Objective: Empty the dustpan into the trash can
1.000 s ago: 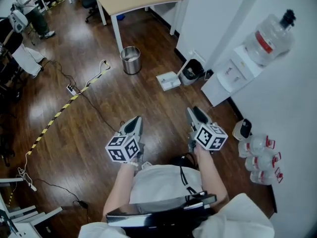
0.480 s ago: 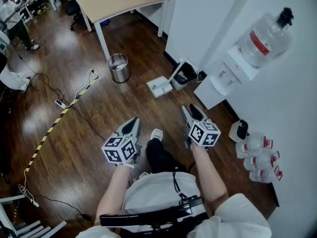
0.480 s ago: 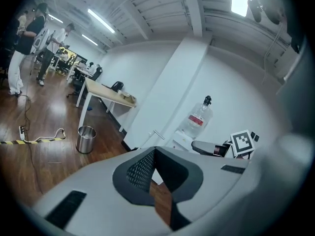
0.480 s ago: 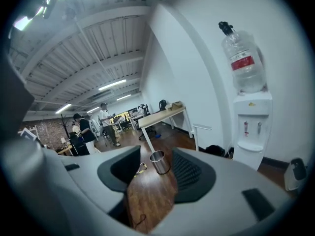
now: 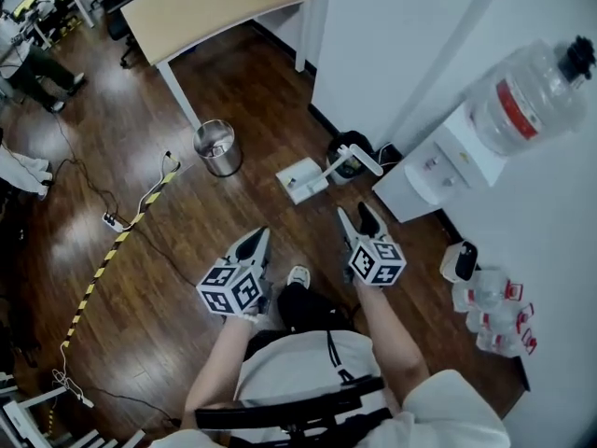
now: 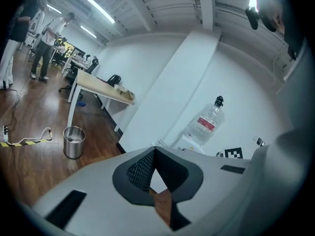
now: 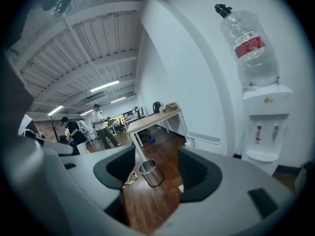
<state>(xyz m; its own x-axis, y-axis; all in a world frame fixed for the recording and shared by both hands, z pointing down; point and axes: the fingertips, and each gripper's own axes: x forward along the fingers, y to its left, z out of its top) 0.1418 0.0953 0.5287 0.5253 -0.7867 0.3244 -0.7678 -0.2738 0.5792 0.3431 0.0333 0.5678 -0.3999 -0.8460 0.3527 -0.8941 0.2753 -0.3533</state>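
Note:
A white dustpan (image 5: 301,178) lies on the wood floor with its long handle (image 5: 354,161) leaning toward a black bin (image 5: 347,147) at the wall. A silver trash can (image 5: 217,147) stands left of it, also seen in the left gripper view (image 6: 73,141) and between the right jaws (image 7: 150,173). My left gripper (image 5: 256,243) is shut and empty, its tips meeting (image 6: 155,150). My right gripper (image 5: 356,219) is open, its jaws still opening, with nothing between them (image 7: 155,173). Both hover short of the dustpan.
A water dispenser (image 5: 437,161) with a big bottle (image 5: 534,94) stands against the white wall on the right, spare bottles (image 5: 494,308) beside it. A wooden desk (image 5: 201,7) is beyond the can. A cable and striped tape (image 5: 119,233) cross the floor at left. A person (image 5: 28,59) stands far left.
The person has walked forward, so the dustpan and silver can lie closer to both grippers. The right jaws have spread wider. The left gripper stays shut.

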